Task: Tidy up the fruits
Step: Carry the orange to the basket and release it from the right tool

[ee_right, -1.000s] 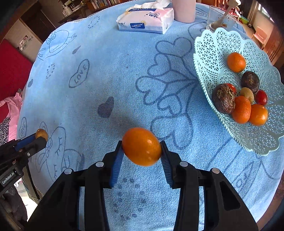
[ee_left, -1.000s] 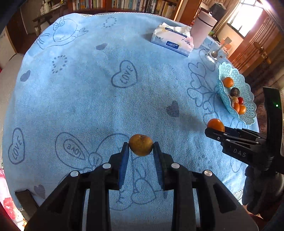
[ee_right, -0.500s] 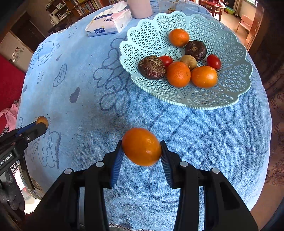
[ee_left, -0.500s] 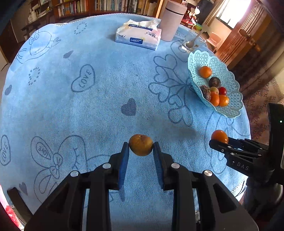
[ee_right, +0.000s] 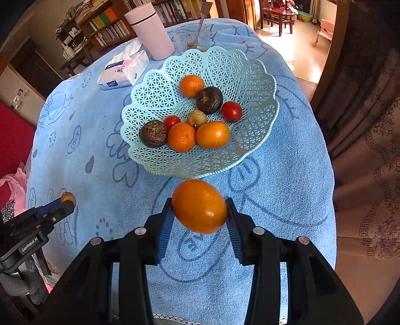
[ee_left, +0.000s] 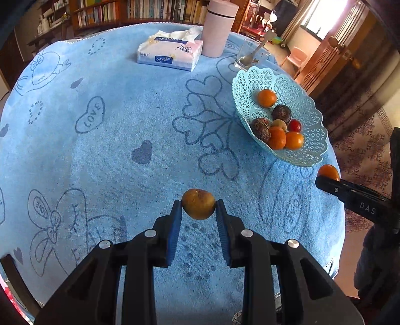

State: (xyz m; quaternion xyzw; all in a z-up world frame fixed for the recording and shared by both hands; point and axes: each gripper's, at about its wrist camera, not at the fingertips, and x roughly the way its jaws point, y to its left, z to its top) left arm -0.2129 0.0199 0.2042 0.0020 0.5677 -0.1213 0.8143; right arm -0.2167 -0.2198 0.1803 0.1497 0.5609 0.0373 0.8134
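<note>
The orange sits clamped between the blue pads of the right gripper, held in the air just in front of the near rim of the basket. The brown fruit, small and russet, is pinched the same way in the left gripper, above the cloth and well apart from the basket, to its left.

The basket is a pale teal lattice bowl with a scalloped edge, standing on the right side of the table. In it lie three oranges, two dark wrinkled fruits, two red tomatoes and one small tan fruit, bunched together toward its middle and near side.

The round table is covered by a blue cloth printed with hearts, "LOVE" marks and cartoon figures. At its far edge stand a tissue pack, a pink tumbler just beside it, and a glass with a spoon in it, close behind the basket.

Beyond are bookshelves, a wooden door and a patterned carpet.
</note>
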